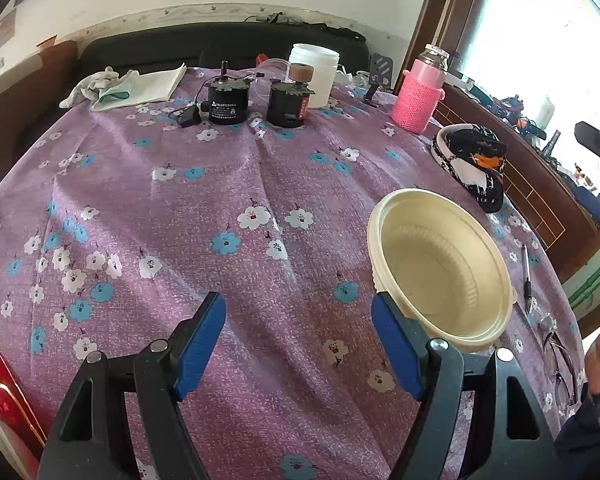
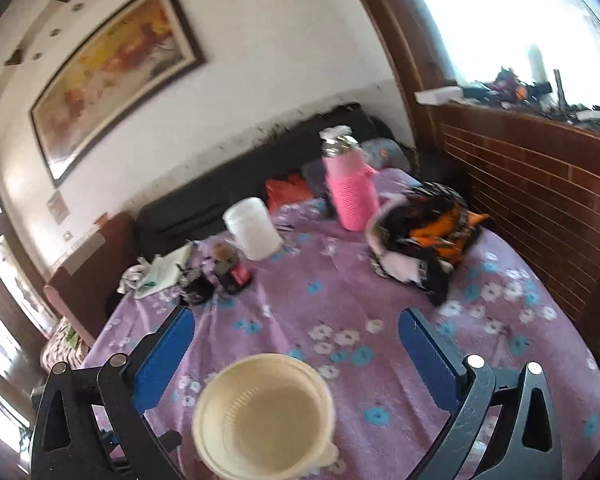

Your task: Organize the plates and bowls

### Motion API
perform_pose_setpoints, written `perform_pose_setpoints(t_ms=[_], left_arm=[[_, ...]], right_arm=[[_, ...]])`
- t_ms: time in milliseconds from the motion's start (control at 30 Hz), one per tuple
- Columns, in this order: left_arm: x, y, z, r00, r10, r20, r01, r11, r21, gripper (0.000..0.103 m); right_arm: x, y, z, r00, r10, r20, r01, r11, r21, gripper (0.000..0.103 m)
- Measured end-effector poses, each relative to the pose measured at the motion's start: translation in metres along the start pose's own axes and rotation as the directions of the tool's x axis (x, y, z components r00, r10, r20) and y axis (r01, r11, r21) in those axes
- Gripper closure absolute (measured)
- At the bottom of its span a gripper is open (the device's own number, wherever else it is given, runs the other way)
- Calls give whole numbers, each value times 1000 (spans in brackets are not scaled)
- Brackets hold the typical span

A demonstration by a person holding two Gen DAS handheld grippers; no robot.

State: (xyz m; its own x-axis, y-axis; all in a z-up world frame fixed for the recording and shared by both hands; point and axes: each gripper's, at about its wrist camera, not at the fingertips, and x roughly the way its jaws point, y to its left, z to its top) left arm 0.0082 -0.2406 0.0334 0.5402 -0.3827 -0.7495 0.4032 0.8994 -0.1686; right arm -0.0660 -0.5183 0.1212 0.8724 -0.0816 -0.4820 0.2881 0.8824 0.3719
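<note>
Bowls (image 1: 440, 268) sit nested as a cream stack on the flowered cloth of the table (image 1: 220, 184), toward its right edge, and we see no plates anywhere in either view. We hold our left gripper (image 1: 298, 340) with its jaws parted and nothing between them; its right-hand blue finger stands just beside the stack's near rim, and whether it touches we cannot tell. Our right gripper (image 2: 296, 356) has its jaws spread wide, with the stack (image 2: 264, 416) lying low between the fingers and no pad pressing on it, so the bowls are released. From here, we judge the main risk is a nudge: that left finger so close to the rim could tip or slide the light stack toward the table's right edge, where a pen (image 1: 526, 276) and a pair of glasses (image 1: 560, 364) lie. The loose, creased cloth could also drag with the bowls. The right view is blurred, so a hurried re-grip might catch only the top bowl and pull the stack apart. As for containers, the top bowl is empty. At the far edge stand a white jar (image 1: 314, 74), whose contents we cannot make out, and a pink-sleeved flask (image 1: 418, 92) that is capped.
</note>
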Motion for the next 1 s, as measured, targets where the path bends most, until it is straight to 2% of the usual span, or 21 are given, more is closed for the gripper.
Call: perform_pose_setpoints(t_ms=[133,233,333,400,467,533,567,633,867,1000], left_arm=[[0,0,0,1000,9,6,-9,1000,7,28],[-1,-1,0,1000,10,10,-10,1000,8,28],[-1,-2,0,1000,14,15,-14,1000,13,28],[-2,-2,-1,1000,16,16,-17,1000,16,28],[-3,-2,0,1000,14,18,-14,1000,17,28],[-3,-3,-1,1000,18,21,-18,1000,20,28],[-3,-3,-1,1000,18,20,-18,1000,22,28],[-2,-3,-1,1000,19,17,-20,1000,22,28],[-4,-5,-2,1000,19,21,-20,999,30,28],[-3,-5,-2,1000,21,22,-22,999,30,28]], right_arm=[[-6,5,-1,992,-121,35,122,992,-37,0],[-7,16,-3,969,-234,80,241,965,-101,0],[-8,12,-5,958,-267,109,276,957,-83,0],[-16,2,-8,951,-241,195,248,969,-15,0],[-23,-10,-6,942,-254,218,241,967,86,0],[-25,-15,-1,953,-242,183,228,969,94,0],[-20,-12,4,964,-239,117,236,971,32,0],[-15,-9,5,954,-287,87,289,957,-10,0],[-1,-4,0,944,-329,29,330,943,-48,0],[11,4,-6,925,-381,4,378,918,-117,0]])
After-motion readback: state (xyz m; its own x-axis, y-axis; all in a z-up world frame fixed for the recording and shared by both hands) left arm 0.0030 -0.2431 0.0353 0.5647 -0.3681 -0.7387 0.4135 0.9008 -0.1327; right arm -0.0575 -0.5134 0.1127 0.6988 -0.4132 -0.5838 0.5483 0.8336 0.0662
